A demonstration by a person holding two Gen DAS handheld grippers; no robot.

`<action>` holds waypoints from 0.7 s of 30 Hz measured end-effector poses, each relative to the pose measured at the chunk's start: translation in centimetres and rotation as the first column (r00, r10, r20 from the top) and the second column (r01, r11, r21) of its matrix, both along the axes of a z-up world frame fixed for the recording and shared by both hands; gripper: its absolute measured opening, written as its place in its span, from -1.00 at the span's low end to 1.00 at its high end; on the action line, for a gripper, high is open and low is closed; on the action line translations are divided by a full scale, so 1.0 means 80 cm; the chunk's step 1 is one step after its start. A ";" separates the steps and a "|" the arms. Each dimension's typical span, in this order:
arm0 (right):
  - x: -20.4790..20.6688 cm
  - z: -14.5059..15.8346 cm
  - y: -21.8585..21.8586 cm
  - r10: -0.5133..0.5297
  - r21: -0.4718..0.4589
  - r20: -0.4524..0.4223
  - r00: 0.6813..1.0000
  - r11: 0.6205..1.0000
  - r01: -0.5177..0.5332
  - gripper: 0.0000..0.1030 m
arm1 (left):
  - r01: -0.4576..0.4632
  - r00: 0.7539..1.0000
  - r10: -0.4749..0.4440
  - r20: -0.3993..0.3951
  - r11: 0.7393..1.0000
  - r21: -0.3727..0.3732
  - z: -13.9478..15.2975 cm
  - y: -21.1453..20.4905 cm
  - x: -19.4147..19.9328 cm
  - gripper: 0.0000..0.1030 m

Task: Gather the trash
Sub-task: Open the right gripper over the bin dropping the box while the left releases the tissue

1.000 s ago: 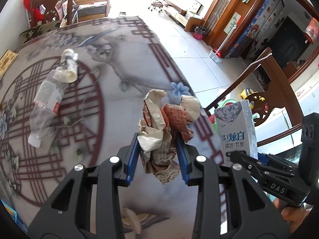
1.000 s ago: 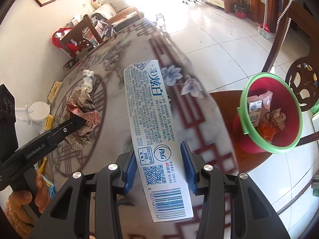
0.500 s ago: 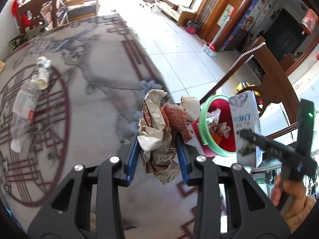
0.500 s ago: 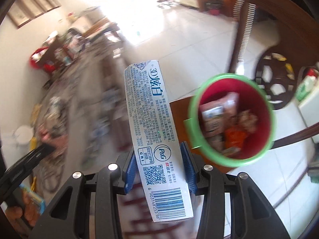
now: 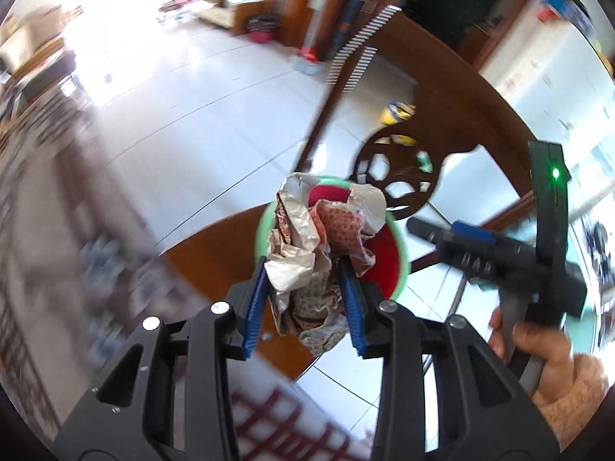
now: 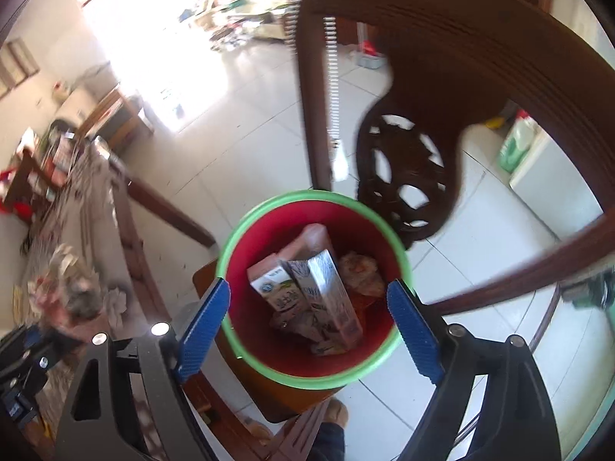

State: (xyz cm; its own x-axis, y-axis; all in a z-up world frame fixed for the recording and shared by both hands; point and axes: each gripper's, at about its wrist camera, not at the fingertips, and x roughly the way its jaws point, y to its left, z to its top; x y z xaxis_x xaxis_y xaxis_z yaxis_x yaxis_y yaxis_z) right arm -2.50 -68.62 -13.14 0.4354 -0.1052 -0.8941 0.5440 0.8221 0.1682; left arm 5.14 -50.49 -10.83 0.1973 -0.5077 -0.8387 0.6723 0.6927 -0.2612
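Note:
My left gripper [image 5: 303,276] is shut on a crumpled wad of paper [image 5: 319,246] and holds it over the near rim of the red bin with a green rim [image 5: 388,261]. My right gripper [image 6: 307,299] is open and empty, right above the same bin [image 6: 246,345]. The long toothpaste box [image 6: 326,292] now lies inside the bin among cartons and other scraps. The right gripper also shows in the left wrist view [image 5: 453,238], held by a hand at the right. The paper wad shows blurred in the right wrist view [image 6: 65,288].
The bin stands on a wooden chair seat [image 5: 215,246] beside the patterned table [image 6: 77,230]. The chair's carved dark backrest [image 6: 407,176] rises just behind the bin. White tiled floor [image 5: 184,115] lies beyond. The table edge [image 5: 269,422] is below my left gripper.
My right gripper has opened and the toothpaste box has dropped into the bin. My left gripper has swung right from the table to over the bin, still holding the paper.

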 end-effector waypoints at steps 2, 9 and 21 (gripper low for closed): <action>-0.016 0.000 -0.008 -0.036 0.009 -0.001 0.999 0.999 0.036 0.58 | 0.057 0.998 -0.057 0.021 0.998 -0.009 -0.002 -0.030 -0.003 0.01; -0.036 0.023 0.006 -0.059 -0.001 0.019 0.998 0.998 0.059 0.58 | 0.018 1.000 -0.017 0.021 1.000 -0.016 -0.005 -0.007 0.001 0.41; 0.039 0.041 0.175 0.224 0.003 0.062 0.973 0.974 -0.225 0.59 | -0.539 0.842 0.529 0.108 0.834 0.117 -0.013 0.339 0.055 0.54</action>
